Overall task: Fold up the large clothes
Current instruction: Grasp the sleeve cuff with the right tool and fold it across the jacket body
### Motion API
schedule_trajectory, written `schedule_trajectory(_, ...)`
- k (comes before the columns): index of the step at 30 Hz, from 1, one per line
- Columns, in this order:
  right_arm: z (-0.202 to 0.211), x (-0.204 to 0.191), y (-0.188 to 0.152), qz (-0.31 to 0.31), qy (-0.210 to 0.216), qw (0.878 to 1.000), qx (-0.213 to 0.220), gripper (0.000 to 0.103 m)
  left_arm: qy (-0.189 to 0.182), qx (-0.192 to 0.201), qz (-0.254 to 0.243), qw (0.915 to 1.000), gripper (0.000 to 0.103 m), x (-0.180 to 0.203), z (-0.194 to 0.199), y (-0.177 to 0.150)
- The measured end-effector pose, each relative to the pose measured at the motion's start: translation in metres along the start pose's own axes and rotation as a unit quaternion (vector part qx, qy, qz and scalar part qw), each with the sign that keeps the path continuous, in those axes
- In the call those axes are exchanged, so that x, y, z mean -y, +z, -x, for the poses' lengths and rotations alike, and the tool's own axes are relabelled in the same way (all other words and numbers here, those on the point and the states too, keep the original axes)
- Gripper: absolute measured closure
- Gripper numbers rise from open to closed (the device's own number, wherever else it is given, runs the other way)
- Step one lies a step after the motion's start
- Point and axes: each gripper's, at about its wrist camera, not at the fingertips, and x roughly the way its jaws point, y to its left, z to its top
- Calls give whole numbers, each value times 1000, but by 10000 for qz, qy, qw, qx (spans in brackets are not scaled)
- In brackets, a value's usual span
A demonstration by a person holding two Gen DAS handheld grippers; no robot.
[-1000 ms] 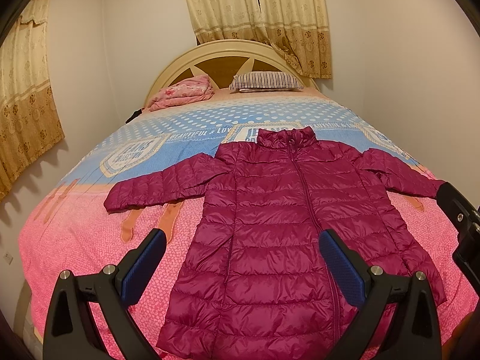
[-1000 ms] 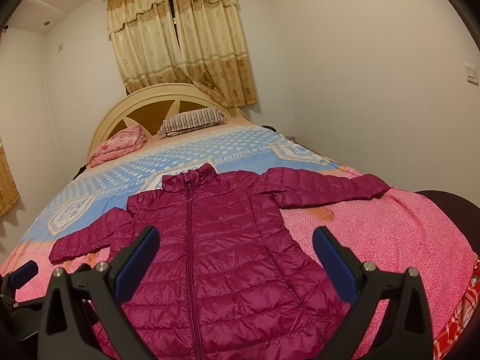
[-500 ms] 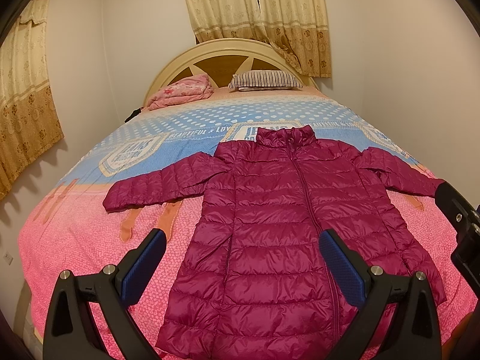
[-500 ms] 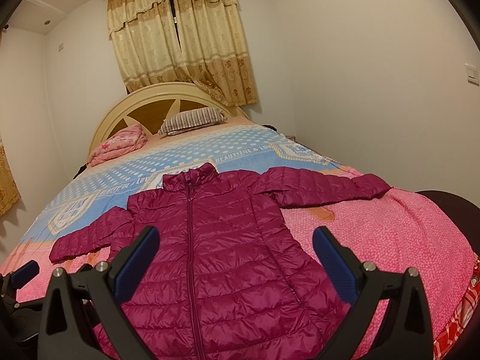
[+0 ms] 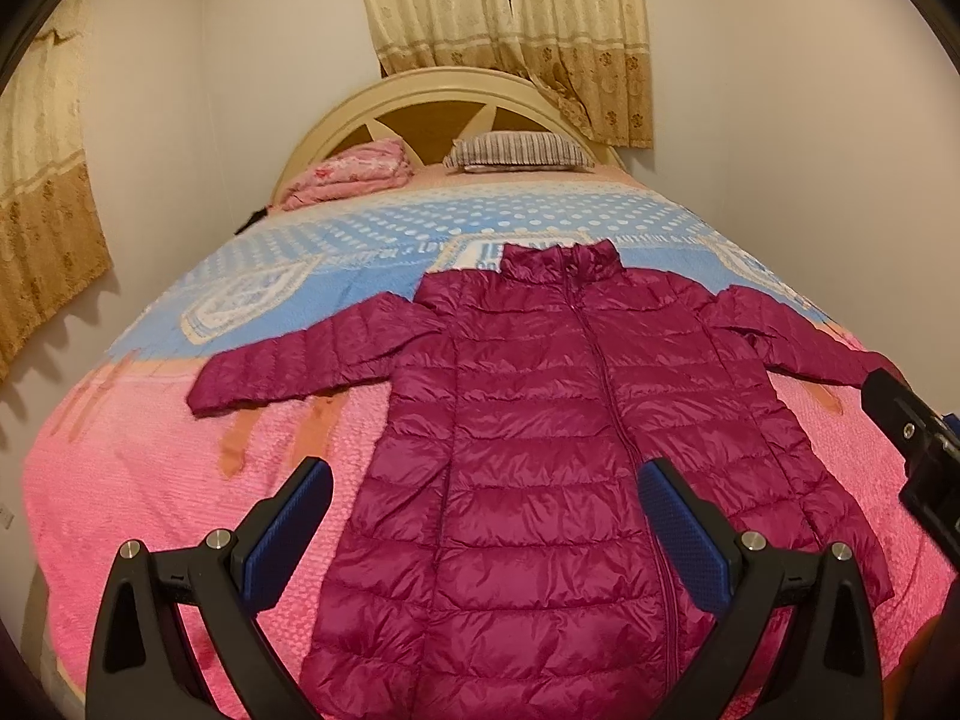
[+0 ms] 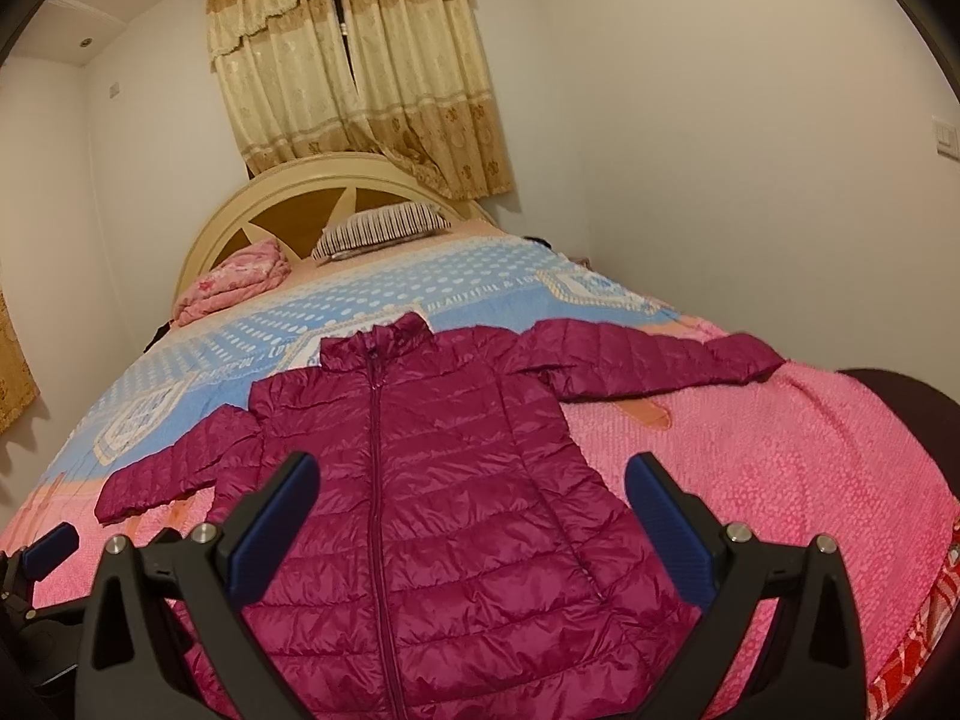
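Left claw point(image 5: 483, 531) wide open, empty, touching nothing. Right claw point(image 6: 471, 516) same. Jacket point(image 5: 540, 450) flat on bed point(image 5: 138, 480), zipped, sleeves spread to 9 and 3, collar at 12, hem below both claws.

- The jacket point(image 5: 540, 450) is magenta, shiny, with quilted bands across it and a zip of the same colour.
- The bedspread point(image 5: 150, 480) is pink with a fine speckled pattern at the near end, with orange patches; farther up it is light blue with white dots and cream panels.
- The pillow point(image 5: 519, 151) has dark and pale stripes.
- The folded blanket point(image 5: 351, 174) is pink with a floral print.
- The headboard point(image 5: 420, 102) is cream with tan panels.
- The curtains point(image 6: 360, 78) are pale yellow with a golden-brown flowered border.
- The left tool point(image 5: 483, 522) and right tool point(image 6: 471, 510) are black with blue pads.
- The walls point(image 6: 720, 150) are white.
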Motion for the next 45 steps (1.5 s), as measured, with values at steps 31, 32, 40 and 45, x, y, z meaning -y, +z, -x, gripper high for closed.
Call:
schedule_trajectory(31, -210, 332, 80, -3245, -1976, 9187, -1081, 23, 494, -74, -172, 9986, 1, -86, -253, 71)
schedule_trajectory(32, -220, 334, 81, -3180, -2102, 9166, -1209, 23, 451, -179, -82, 9988, 1, -88, -261, 67)
schedule_trajectory(40, -253, 351, 69, -3093, -2808, 8966, -1469, 43, 424, -666, 440, 9959, 1, -102, -283, 51)
schedule_trajectory(45, -255, 355, 64, -3035, -2690, 8978, -1716, 78, 834, -511, 291, 9948, 1, -89, -269, 44)
